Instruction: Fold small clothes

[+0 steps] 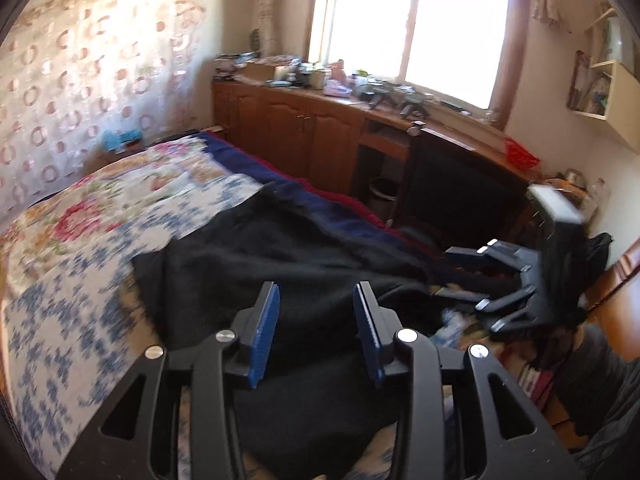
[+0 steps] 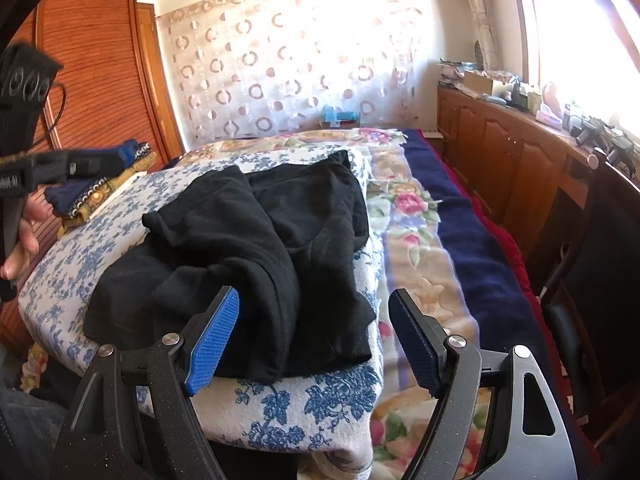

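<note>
Bedspread bears crumpled black garment; right claw gapes just beside it.

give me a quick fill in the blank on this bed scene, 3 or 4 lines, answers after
1. The crumpled garment on the bed is ____ in colour.
2. It lies on a white cloth printed with ____ flowers.
3. The right gripper has its fingers ____, with nothing between them.
4. The left gripper holds ____ between its blue pads.

Missing words: black; blue; open; nothing
</note>
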